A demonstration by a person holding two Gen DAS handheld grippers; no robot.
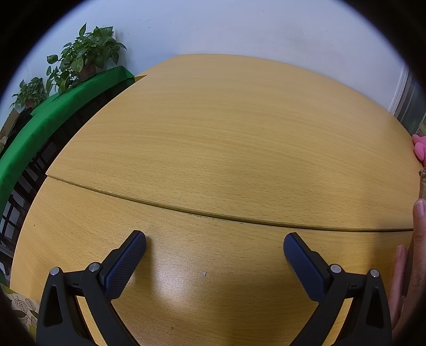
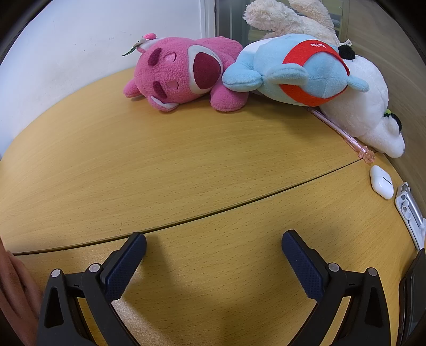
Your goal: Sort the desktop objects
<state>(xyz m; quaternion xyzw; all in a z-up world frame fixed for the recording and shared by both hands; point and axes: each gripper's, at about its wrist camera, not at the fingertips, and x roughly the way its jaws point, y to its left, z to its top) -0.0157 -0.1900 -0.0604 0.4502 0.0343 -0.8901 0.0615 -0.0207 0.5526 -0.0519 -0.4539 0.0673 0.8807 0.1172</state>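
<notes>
In the right wrist view a pink plush bear [image 2: 183, 74] lies at the far edge of the wooden desk [image 2: 186, 165]. A blue plush with a red band [image 2: 295, 71] leans against it, with a white plush [image 2: 370, 111] and a cream plush [image 2: 290, 18] behind. A pink pen [image 2: 343, 133] pokes out from under the toys, and a white earbud case [image 2: 382, 181] lies beside its tip. My right gripper [image 2: 214, 246] hovers open over bare wood, well short of the toys. My left gripper [image 1: 214, 247] is open too, over bare desk [image 1: 226, 149], nothing between its fingers.
A silver-white clip-like object [image 2: 410, 210] and a dark device [image 2: 412, 292] sit at the desk's right edge. Potted plants [image 1: 85, 56] stand on a green-covered shelf [image 1: 53, 117] beyond the left edge. A hand [image 1: 415, 252] shows at the right rim of the left wrist view.
</notes>
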